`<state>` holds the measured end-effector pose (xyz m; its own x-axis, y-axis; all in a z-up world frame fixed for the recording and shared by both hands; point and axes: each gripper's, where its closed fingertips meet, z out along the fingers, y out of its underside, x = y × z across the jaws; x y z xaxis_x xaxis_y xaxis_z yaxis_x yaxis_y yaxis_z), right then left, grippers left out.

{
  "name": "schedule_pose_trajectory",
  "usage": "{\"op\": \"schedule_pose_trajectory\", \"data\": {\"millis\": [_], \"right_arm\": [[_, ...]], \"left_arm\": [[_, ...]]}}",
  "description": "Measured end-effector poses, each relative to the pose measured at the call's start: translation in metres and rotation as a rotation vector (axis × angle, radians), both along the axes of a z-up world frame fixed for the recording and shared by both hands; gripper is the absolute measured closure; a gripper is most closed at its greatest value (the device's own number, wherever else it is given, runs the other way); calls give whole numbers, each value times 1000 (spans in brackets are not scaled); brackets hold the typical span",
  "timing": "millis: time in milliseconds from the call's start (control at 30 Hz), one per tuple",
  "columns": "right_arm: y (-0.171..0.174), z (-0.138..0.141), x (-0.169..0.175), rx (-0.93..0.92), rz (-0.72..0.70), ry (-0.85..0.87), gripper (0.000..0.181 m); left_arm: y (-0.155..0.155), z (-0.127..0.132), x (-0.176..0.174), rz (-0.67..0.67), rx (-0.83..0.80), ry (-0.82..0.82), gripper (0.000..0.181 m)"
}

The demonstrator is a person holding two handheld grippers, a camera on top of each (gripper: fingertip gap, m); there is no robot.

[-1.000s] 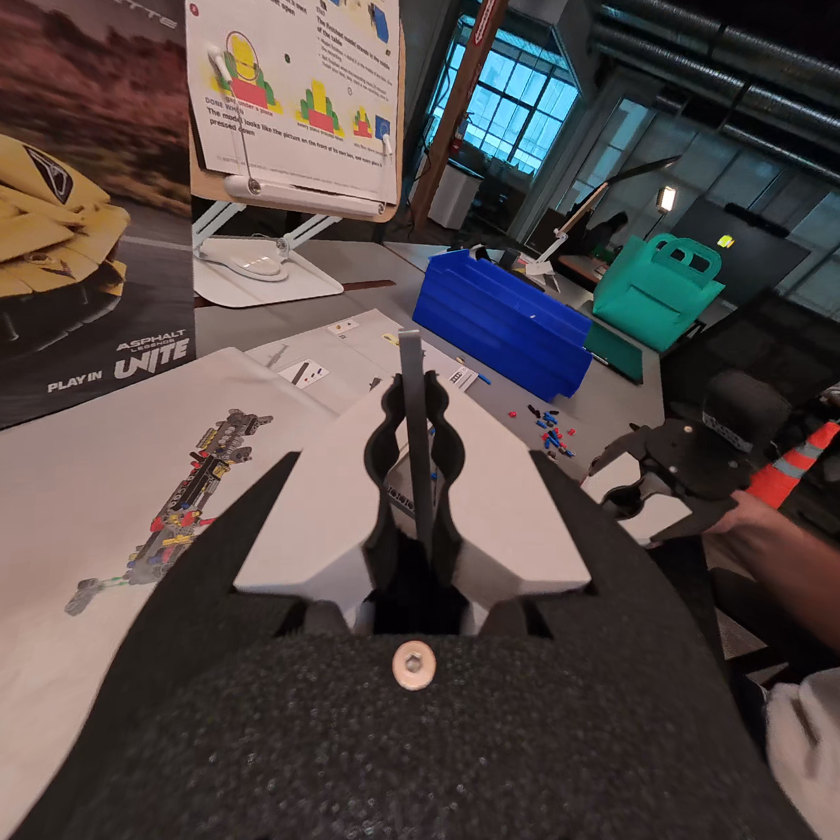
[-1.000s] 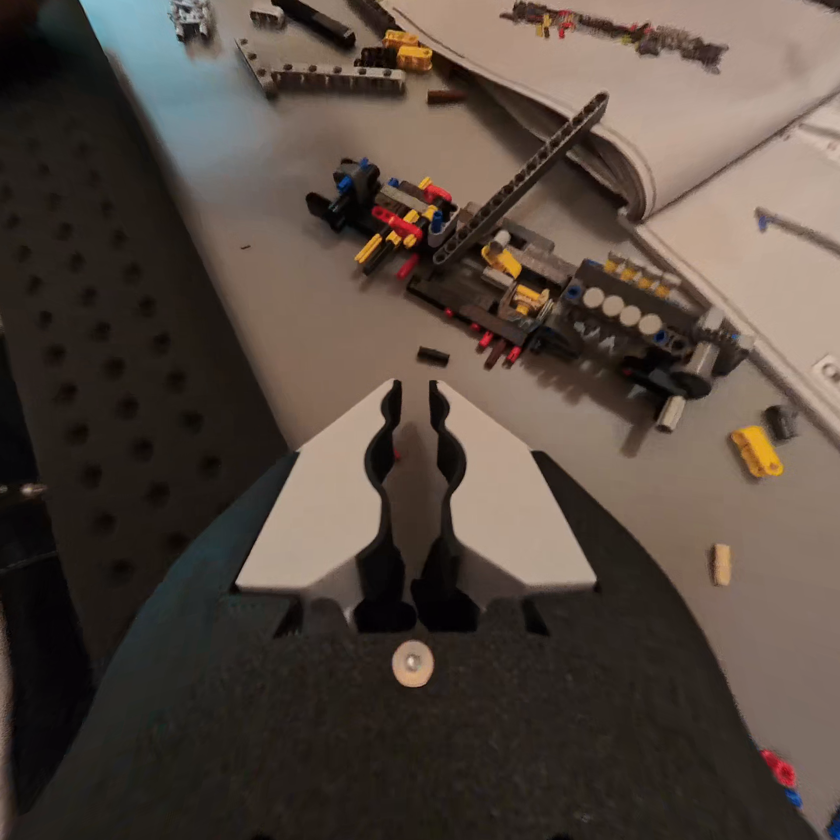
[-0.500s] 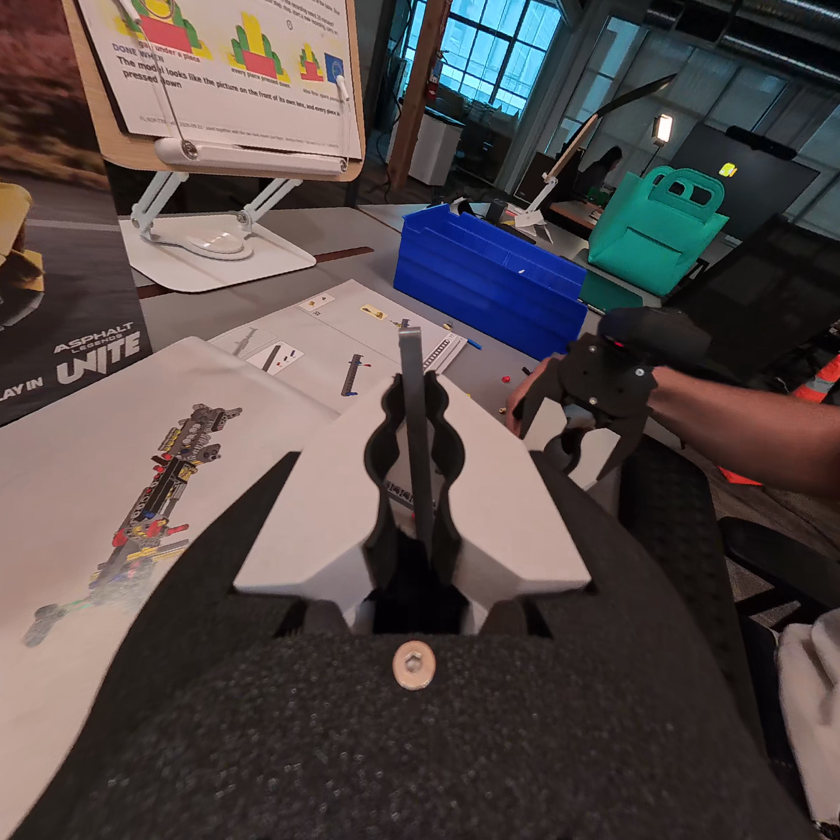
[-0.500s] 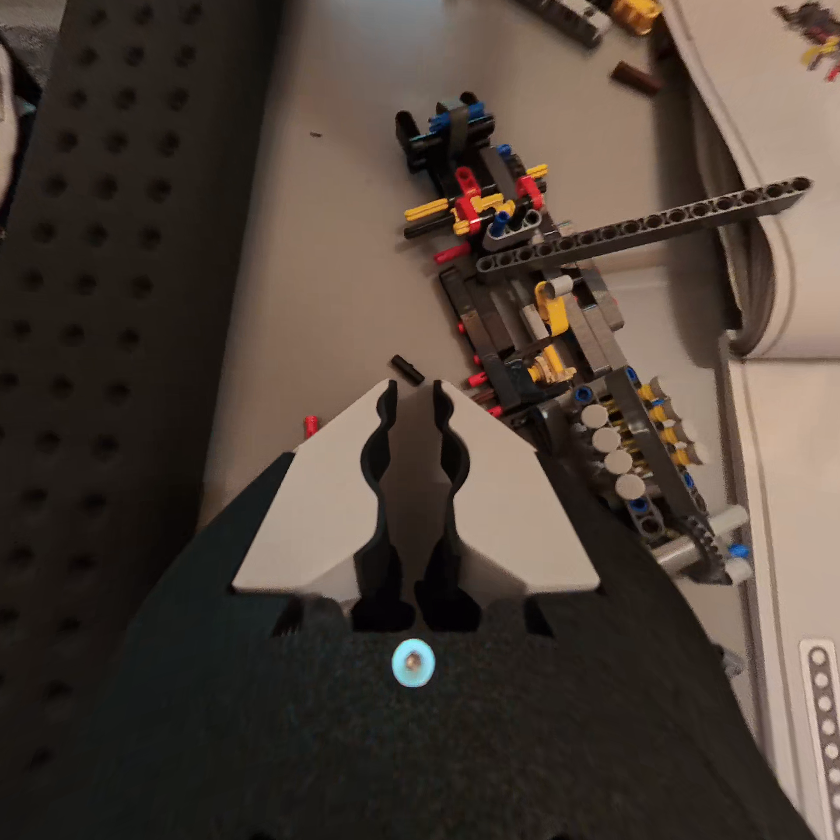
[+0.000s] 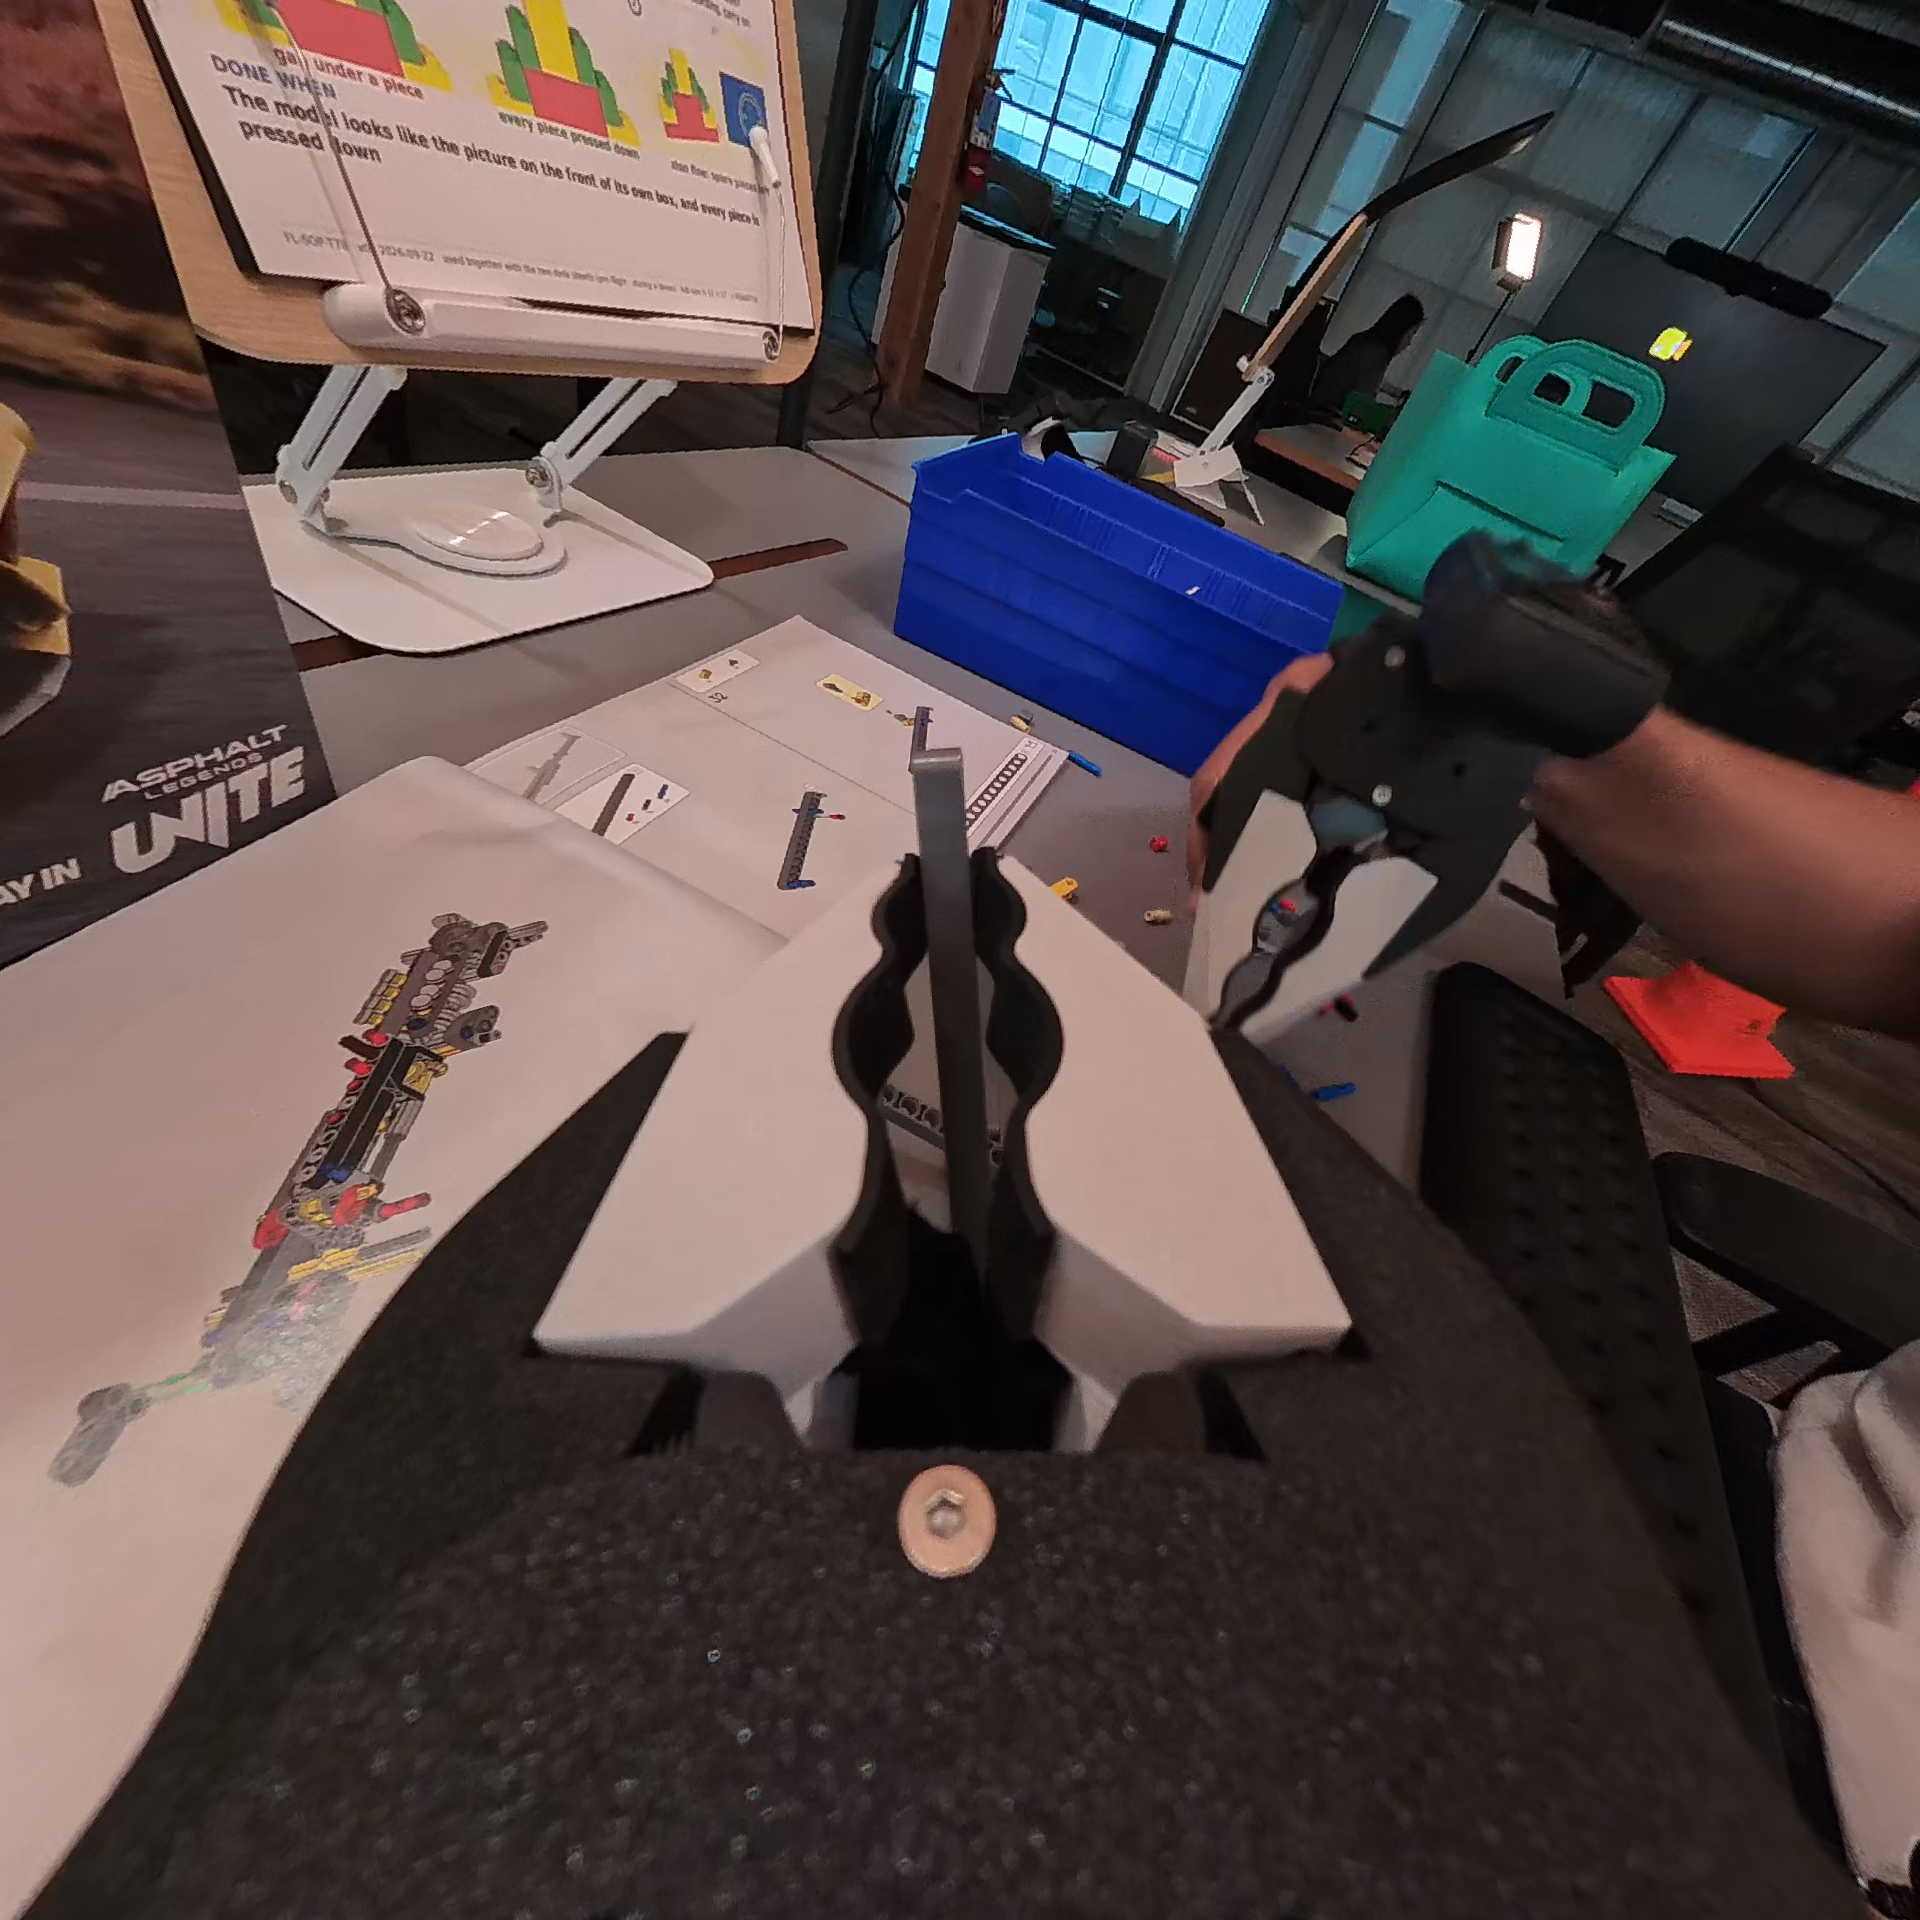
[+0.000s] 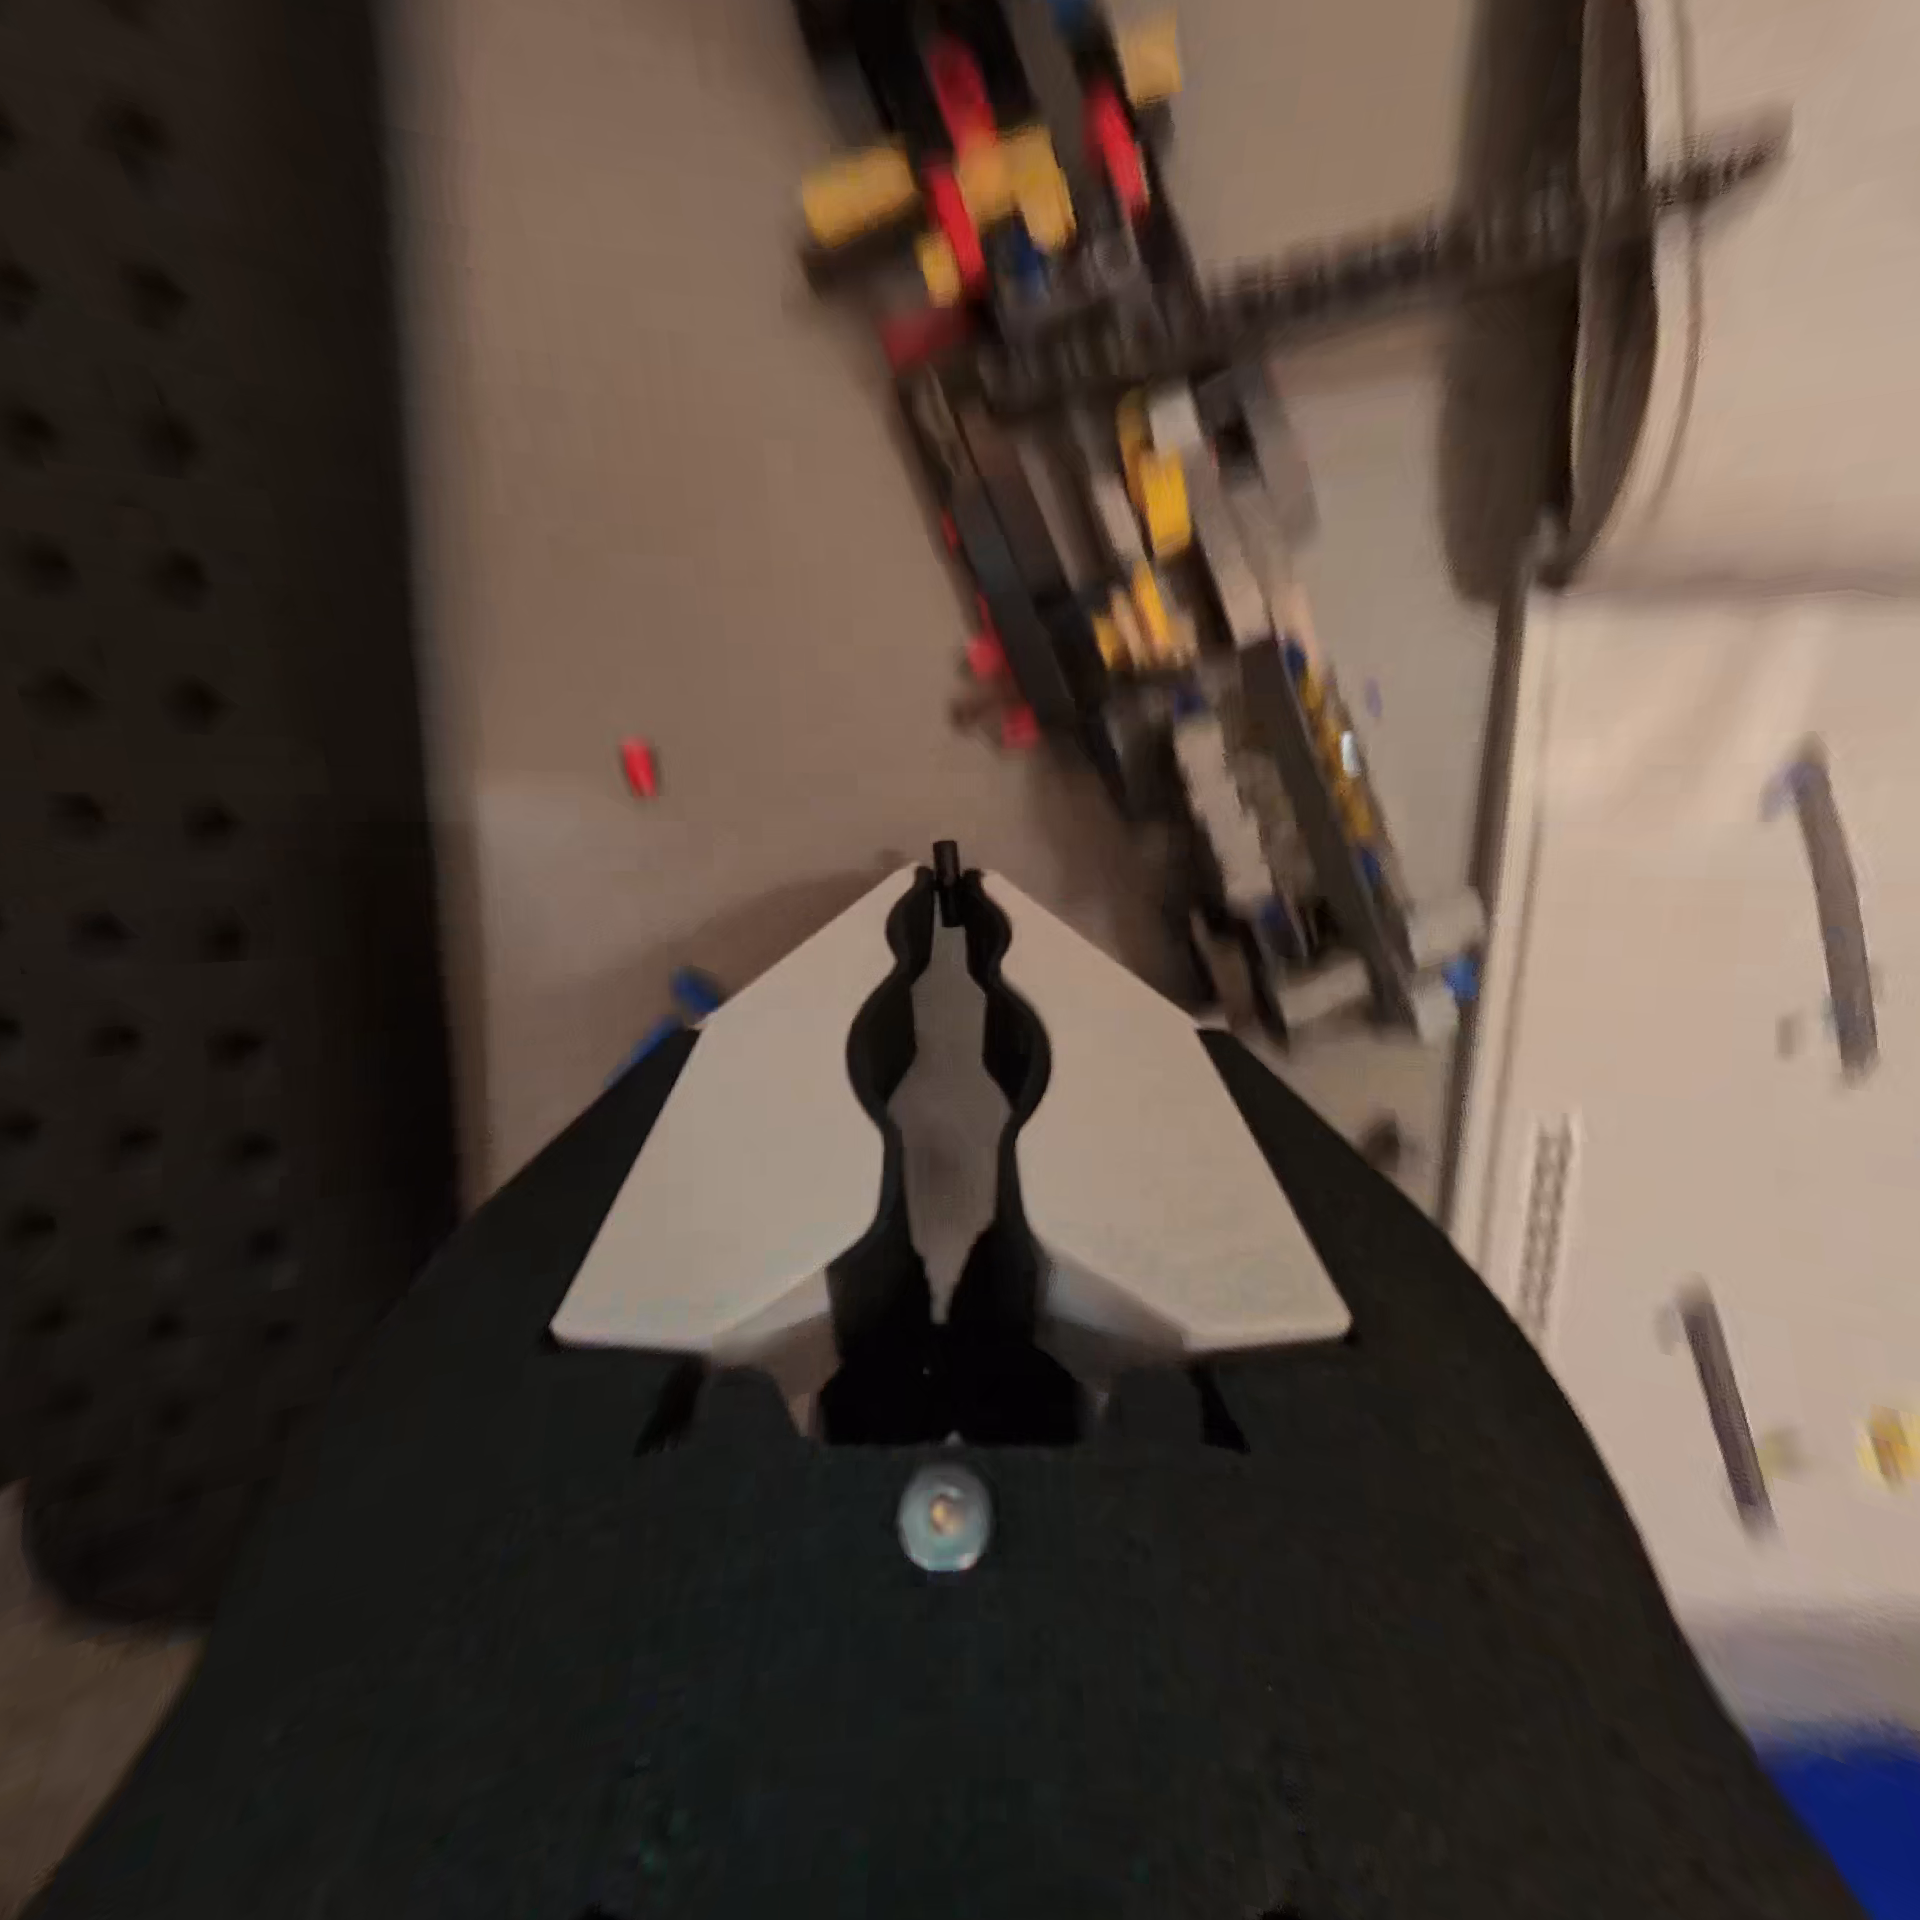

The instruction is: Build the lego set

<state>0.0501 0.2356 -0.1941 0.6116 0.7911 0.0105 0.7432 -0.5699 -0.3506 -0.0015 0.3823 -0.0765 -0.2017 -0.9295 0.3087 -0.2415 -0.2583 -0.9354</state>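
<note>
Pins come next: your right hand-held gripper point(image 6: 945, 883) pinches a small black pin point(image 6: 944, 871) at its tips, low over the worktop point(image 6: 644, 436) beside the blurred lego model point(image 6: 1132, 499). Your left hand-held gripper point(image 5: 951, 883) clamps a grey beam point(image 5: 951, 935) upright; bring pin to beam hole squarely. Printed writing shows on the poster point(image 5: 135, 665) and instruction sheet point(image 5: 499, 135).

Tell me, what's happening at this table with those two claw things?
A person is building a Lego model using a handheld claw in each hand. The left claw is shut on a long grey beam, held above the open instruction booklet. The right claw pinches a small black pin at its tips, beside the half-built model on the table.
</note>
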Motion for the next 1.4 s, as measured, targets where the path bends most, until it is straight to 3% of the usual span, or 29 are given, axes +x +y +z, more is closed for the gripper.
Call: {"op": "schedule_pose_trajectory", "data": {"millis": [167,400,533,867,1067,1200,1400], "right_arm": [[-51,8,91,-346,-187,-454,177],[-76,-10,144,-563,-140,-766,176],[-77,-17,155,-583,-93,-816,176],[-74,-20,149,-559,-63,-799,175],[-70,2,150,-441,-131,-713,155],[-61,26,158,-228,-335,-544,160],[-62,23,136,19,-757,-26,151]], "left_arm": [[-3,2,0,-3,-6,-5,174],[-7,2,0,5,55,-1,174],[-7,5,-1,4,56,-9,174],[-6,6,-2,10,61,-13,174],[-5,9,-3,12,54,-21,174],[-6,11,-4,7,52,-25,174],[-11,8,-3,-8,56,-17,174]]}}
